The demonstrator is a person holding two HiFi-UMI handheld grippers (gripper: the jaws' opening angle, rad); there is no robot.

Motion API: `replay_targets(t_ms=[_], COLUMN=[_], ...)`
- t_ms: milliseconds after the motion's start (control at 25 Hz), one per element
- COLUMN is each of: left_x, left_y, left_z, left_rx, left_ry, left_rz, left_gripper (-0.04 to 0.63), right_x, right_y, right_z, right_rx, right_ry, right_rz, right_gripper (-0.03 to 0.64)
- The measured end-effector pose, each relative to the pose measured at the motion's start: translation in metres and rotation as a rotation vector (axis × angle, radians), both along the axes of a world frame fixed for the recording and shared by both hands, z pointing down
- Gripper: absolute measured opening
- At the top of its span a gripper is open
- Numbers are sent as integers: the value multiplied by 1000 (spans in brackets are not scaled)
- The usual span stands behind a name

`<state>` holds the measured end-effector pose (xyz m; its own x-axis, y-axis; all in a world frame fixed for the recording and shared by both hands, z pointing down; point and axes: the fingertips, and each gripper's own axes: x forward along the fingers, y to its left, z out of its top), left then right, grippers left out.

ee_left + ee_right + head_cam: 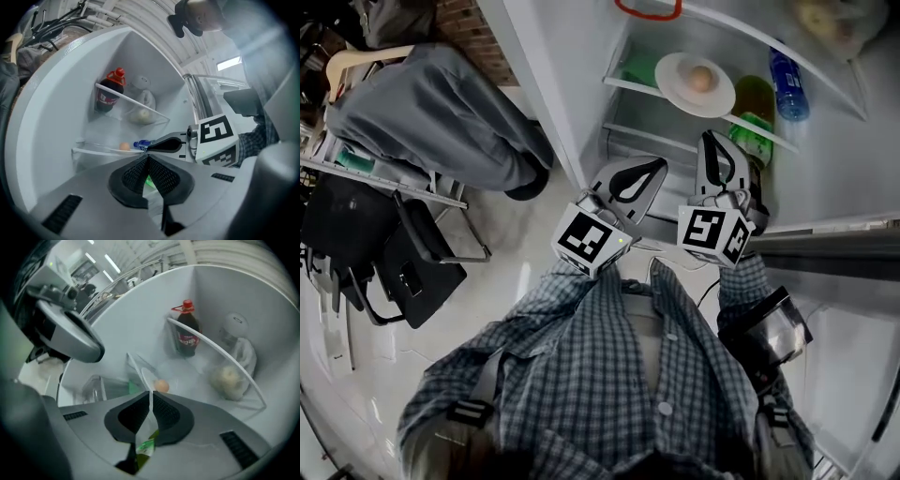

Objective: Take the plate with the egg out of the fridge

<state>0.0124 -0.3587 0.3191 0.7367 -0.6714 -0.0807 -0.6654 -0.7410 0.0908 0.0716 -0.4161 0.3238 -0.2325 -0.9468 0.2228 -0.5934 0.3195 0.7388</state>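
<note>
A white plate with a brown egg on it rests on a glass shelf inside the open fridge. My left gripper is shut and empty, below and left of the plate, outside the shelf. To its right my right gripper is also shut and empty, its tips just short of the plate's near rim. In the right gripper view the plate shows edge-on with the egg straight beyond the shut jaw tips. In the left gripper view the egg lies left of the shut tips.
Green bottles and a blue bottle stand right of the plate. A dark cola bottle and a clear bag sit on the shelf above. A person in grey and a black chair are at the left.
</note>
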Motion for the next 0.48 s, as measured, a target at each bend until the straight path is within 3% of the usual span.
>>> replay_targets(t_ms=[80,240,480], left_x=[3,7,10], left_y=[-7,-18,-31], left_z=[2,7,14], left_rx=[-7,-35,-89], left_ry=[-2,-4,1], left_rz=[13,41,78], left_gripper=[6,8,8], right_x=[1,1,-5], right_y=[-9,-23,-42], right_z=[3,4,11], right_rx=[12,19,44], right_ry=[103,205,379], right_rz=[9,24,2], right_gripper=[8,72,80])
